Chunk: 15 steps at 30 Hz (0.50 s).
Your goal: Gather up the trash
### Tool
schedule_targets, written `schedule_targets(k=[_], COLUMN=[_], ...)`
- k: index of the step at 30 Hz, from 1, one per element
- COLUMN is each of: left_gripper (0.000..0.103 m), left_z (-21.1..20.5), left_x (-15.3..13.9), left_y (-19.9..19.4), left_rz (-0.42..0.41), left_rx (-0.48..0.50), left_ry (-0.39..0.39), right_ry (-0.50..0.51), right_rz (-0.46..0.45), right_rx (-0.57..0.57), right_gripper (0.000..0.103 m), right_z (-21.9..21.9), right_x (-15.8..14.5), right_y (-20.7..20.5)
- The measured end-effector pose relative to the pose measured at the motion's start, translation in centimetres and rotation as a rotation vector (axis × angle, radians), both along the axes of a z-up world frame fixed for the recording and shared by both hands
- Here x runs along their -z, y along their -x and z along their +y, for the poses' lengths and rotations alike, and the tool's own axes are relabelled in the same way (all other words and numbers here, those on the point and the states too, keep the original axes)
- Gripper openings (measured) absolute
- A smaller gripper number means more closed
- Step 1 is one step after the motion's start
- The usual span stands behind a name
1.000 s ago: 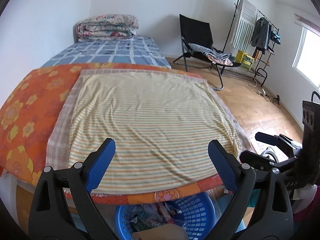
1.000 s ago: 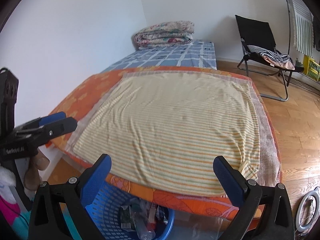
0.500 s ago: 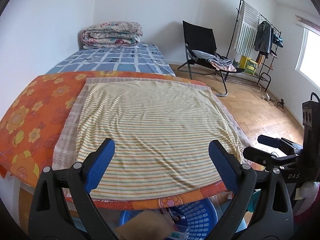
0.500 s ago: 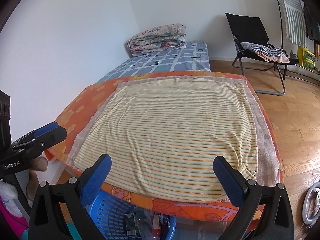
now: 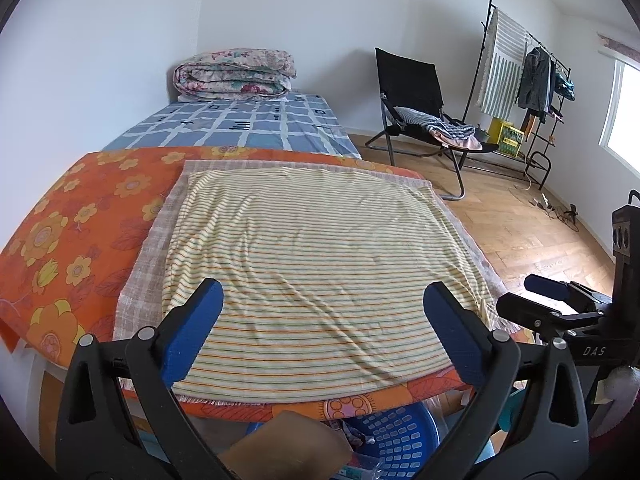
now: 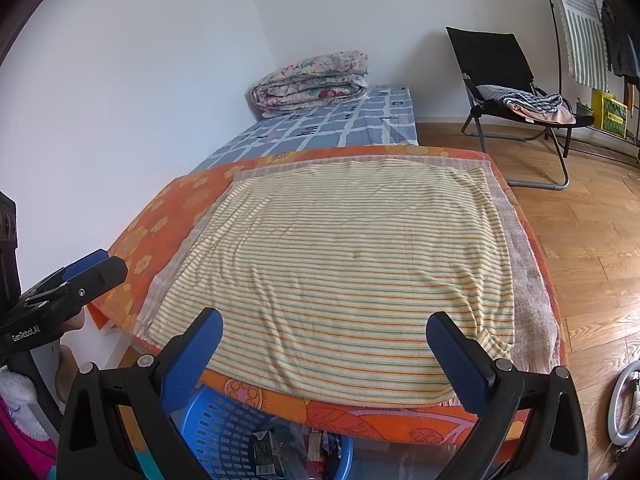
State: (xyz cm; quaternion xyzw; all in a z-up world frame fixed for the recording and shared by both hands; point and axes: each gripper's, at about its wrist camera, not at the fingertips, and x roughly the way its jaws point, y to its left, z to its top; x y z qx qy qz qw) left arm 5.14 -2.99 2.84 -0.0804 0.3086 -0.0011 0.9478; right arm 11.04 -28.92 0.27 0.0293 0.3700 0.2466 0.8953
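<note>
bed: blue checked sheet, folded floral quilt resting at the far end by the wall | near end: orange flowered cover, a fringed grey cloth on it, a striped yellow cloth spread flat on top | floor: wood, blue basket against the bed's near edge

1. Walls: plain white.
2. Floor: wood parquet.
3. Bed against wall; folded quilt at far end.
4. Black folding chair; clothes rack beside daylit window.
</note>
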Motion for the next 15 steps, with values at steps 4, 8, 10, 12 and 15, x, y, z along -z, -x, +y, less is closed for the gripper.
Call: schedule_targets(k=[4, 8, 10, 12, 15], left_gripper=[0.102, 0.102, 0.102, 0.102, 0.102], left_z=[0.03, 0.10, 0.11, 0.14, 0.10], left_x=[0.01, 0.01, 0.00, 0.01, 0.08], left_y=[-0.07, -0.09, -0.11, -0.09, -0.02], left_rz=[0.001, 0.004, 0.003, 0.004, 0.007], left_rx=[0.000, -0.001, -0.001, -0.001, 0.001], left_ry=[-0.003, 0.002, 0.001, 0.001, -0.002], right_ry=[0.000, 0.000, 0.000, 0.001, 0.001], right_rz=[-0.005, -0.005, -0.003, -0.005, -0.004], right_rx=[-0.001, 0.001, 0.000, 0.000, -0.001], right_gripper=[0.103, 0.103, 0.103, 0.103, 0.103], right_z=[0.04, 0.04, 0.05, 0.05, 0.05], right_x=[-0.07, -0.07, -0.07, -0.07, -0.08], right_y=[0.10, 0.12, 0.11, 0.11, 0.12])
